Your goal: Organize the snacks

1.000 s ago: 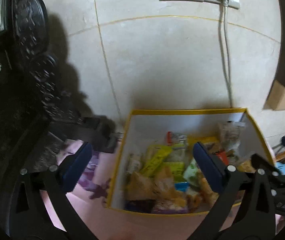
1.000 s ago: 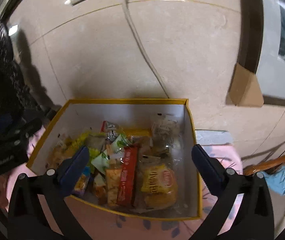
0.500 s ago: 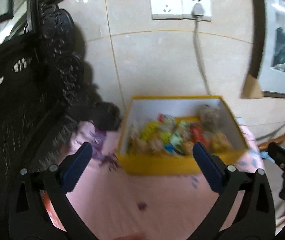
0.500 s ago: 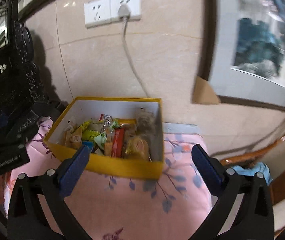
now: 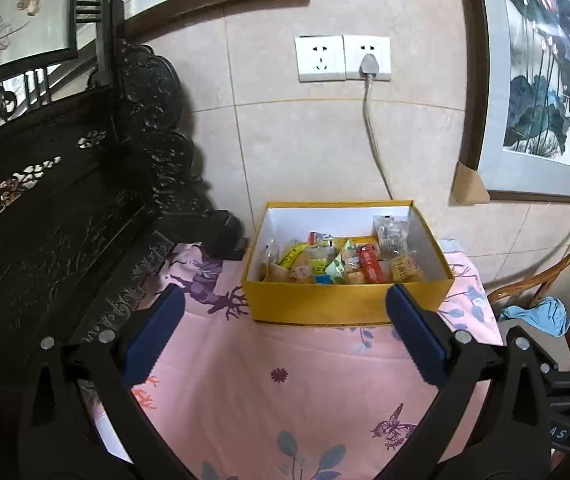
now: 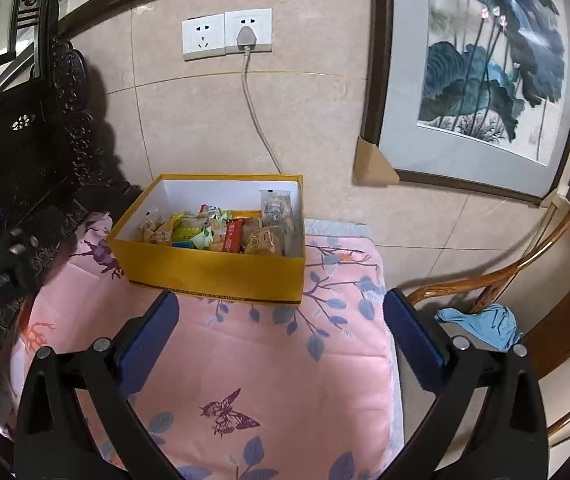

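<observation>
From the left wrist camera, the left gripper [image 5: 285,332] has its blue fingers [image 5: 153,336] spread wide with nothing between them. They hang over a pink flowered cloth [image 5: 297,392]. At 12 o'clock from the gripper, a yellow box [image 5: 345,308] sits on the cloth against the tiled wall, its white inside filled with wrapped snacks [image 5: 341,264]. The right finger tip overlaps the box's near right corner in view; whether they touch I cannot tell. At 9 o'clock stands a dark carved chair [image 5: 65,220]. Above the box are wall sockets [image 5: 343,58] with a grey cord [image 5: 373,136] running down behind it. At 2 o'clock hangs a framed painting [image 5: 541,80].

From the right wrist camera, the right gripper [image 6: 281,328] is likewise spread wide and holds nothing. The box [image 6: 213,268] lies at 11 o'clock, apart from the fingers [image 6: 413,332], with the snacks [image 6: 221,232] piled inside. A blue rag [image 6: 481,324] lies on a wooden chair [image 6: 525,268] at 3 o'clock.
</observation>
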`<state>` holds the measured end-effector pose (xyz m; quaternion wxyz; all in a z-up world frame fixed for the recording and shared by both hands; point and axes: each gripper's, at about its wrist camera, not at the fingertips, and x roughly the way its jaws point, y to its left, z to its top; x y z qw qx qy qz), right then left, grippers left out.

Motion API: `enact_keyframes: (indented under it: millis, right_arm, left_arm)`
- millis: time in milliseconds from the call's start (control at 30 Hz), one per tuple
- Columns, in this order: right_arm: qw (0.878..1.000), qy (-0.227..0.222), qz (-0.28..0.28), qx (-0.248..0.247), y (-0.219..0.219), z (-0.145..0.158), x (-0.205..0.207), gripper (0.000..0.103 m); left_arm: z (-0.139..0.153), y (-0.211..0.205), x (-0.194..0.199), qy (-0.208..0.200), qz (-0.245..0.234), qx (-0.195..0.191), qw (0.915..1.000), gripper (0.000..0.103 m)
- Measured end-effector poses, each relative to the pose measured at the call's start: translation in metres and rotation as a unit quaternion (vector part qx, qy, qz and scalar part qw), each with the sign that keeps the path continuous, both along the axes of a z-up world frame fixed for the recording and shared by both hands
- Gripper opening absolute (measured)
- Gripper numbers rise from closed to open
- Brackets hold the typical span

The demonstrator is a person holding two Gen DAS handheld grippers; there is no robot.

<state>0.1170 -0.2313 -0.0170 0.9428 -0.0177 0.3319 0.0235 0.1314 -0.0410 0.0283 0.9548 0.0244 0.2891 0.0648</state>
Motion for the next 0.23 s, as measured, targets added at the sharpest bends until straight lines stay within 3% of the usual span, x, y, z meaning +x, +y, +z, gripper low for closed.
enact_keyframes:
  millis: [133, 233]
  right_arm:
    - [1.000, -0.008, -0.008, 0.003, -0.003, 0.006, -0.012, 0.102]
    - [1.000, -0.022, -0.018, 0.003, -0.005, 0.013, -0.018, 0.102]
  left_arm:
    - [0.005, 0.007, -0.006, 0.016, -0.019, -0.039, 0.9989, 0.101]
    - [0.006, 0.008, -0.010, 0.014, -0.018, -0.041, 0.9989, 0.101]
